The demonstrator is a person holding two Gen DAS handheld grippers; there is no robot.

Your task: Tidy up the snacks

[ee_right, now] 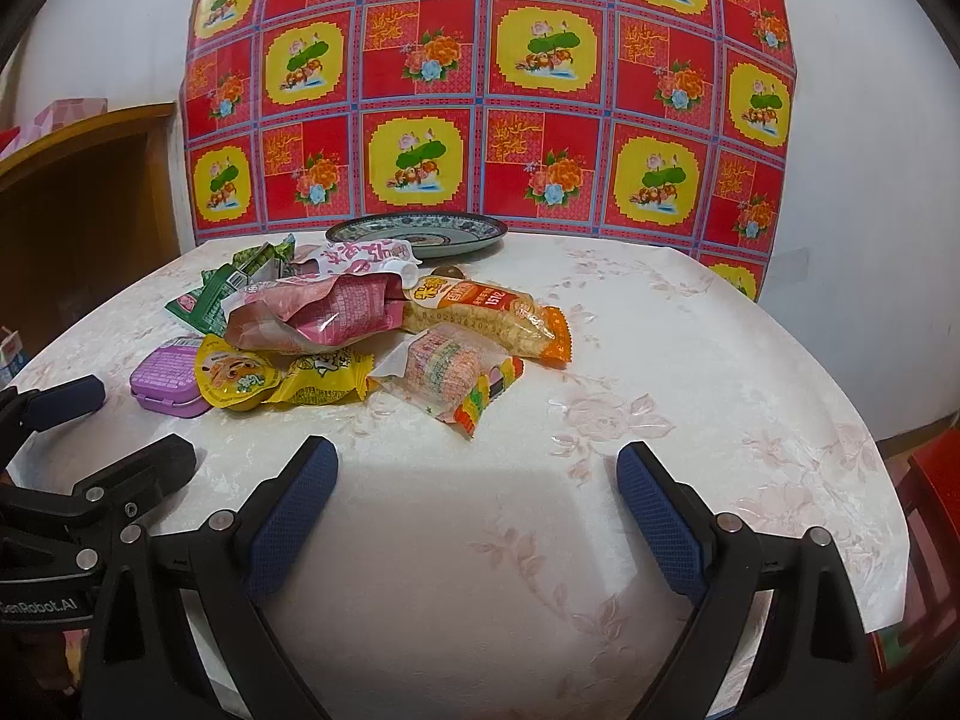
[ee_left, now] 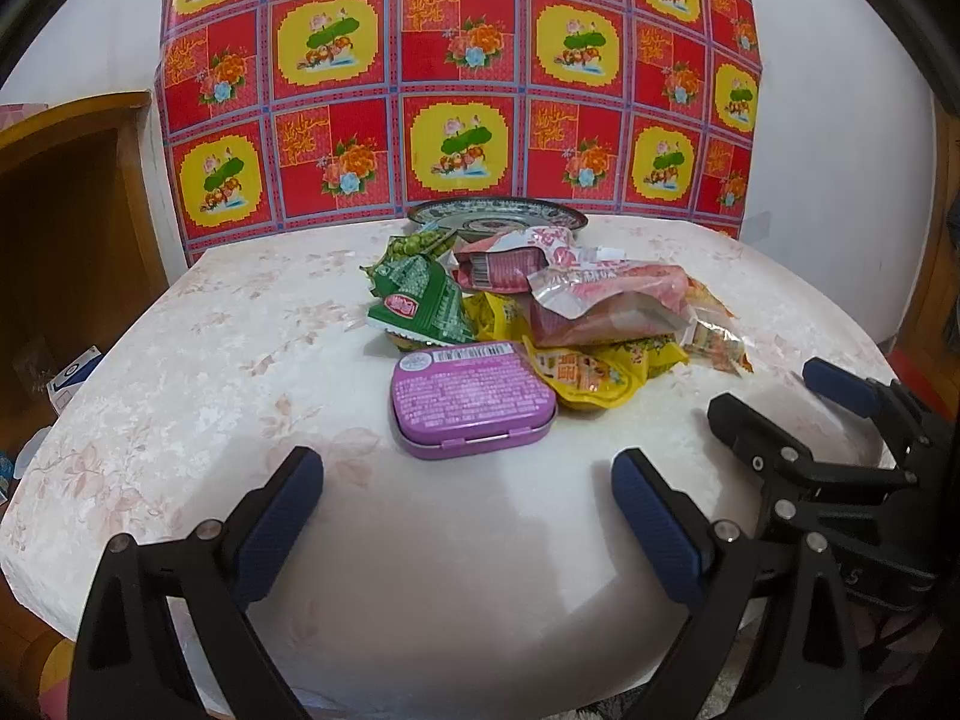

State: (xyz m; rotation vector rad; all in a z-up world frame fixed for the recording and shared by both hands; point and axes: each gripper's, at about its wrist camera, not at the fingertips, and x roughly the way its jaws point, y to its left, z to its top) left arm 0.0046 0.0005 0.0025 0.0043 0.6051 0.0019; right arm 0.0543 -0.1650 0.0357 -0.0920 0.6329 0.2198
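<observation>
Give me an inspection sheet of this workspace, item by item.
Surface: table under a pale floral cloth.
Job's things: snack pile mid-table, purple tin at its near edge, patterned plate behind, holding no snacks.
Clutter: nothing seen.
Grippers: left gripper and right gripper both open, holding nothing, short of the pile.
Cables: nothing seen.
Surroundings: red-and-yellow floral sheet on the wall, wooden shelf at left.
</observation>
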